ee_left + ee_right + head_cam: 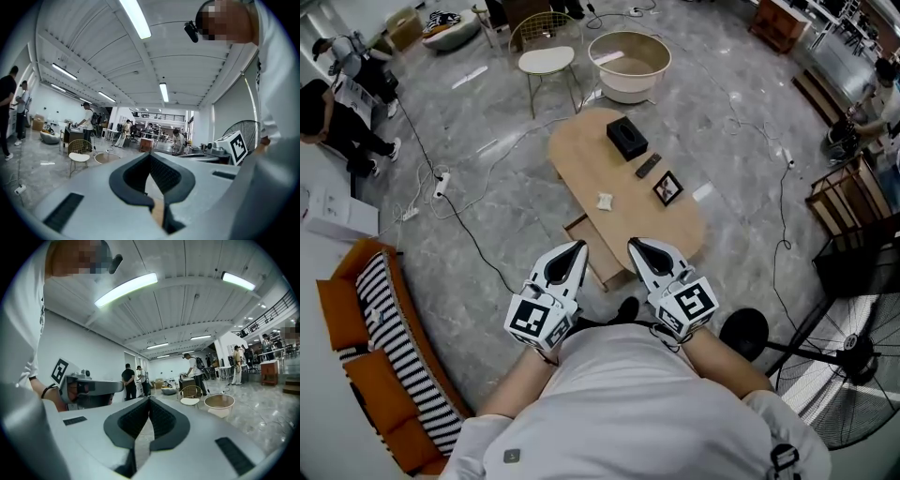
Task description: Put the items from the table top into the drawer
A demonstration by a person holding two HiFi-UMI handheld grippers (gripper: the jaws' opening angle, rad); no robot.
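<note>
We stand a little way off from the oval table (591,155), with the left gripper (578,246) and the right gripper (635,244) held side by side close to our chest, both pointing level toward it; we judge this a carrying posture for the approach, since nothing lies within reach. Each gripper view shows its two jaws brought together at the tips with nothing between them; both claws are closed and empty, which suits walking, though they must part before any pick. The items sit on the table top, well apart from us: a black box (626,138) at the far end; a dark remote (648,166) near the middle; a small picture frame (667,187) just beside it toward the right edge; a small pale crumpled thing (605,201) nearest us. The drawer (602,265) juts partly open from under the table's near edge, on our side; that probably spares us a pull before dropping things in. We judge the task not yet begun; the pale thing, closest to the drawer, looks the easiest first pick.
</note>
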